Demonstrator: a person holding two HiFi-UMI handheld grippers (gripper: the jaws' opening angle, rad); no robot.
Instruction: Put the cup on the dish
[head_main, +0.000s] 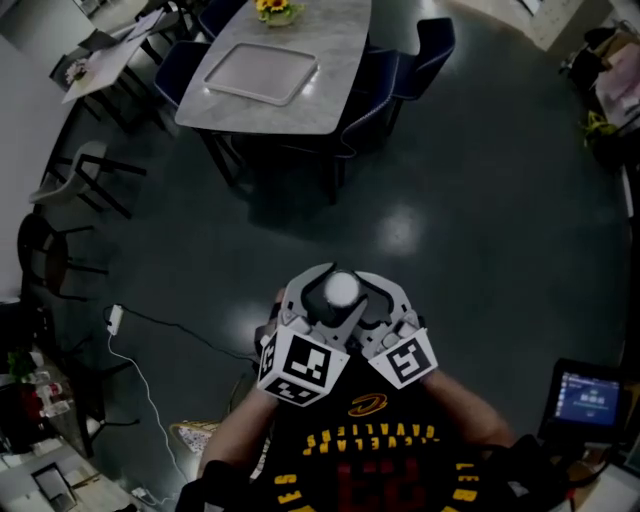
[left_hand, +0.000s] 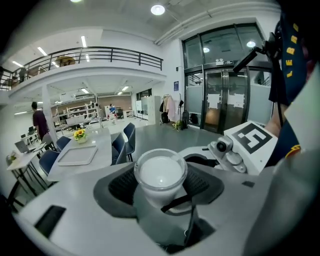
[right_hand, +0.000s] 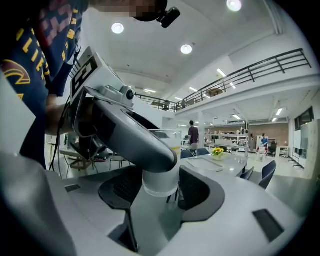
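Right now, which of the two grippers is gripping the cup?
The left gripper: its pads press on the cup from both sides. The right gripper only has the cup's base between open jaws, with a gap beside it.

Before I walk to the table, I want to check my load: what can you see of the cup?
The round translucent plastic cup looks milky white from above, with a clear rim; lid or contents, I cannot tell. It stands upright near the person's chest, clamped at its sides by the left gripper. The right gripper's open jaws flank its base.
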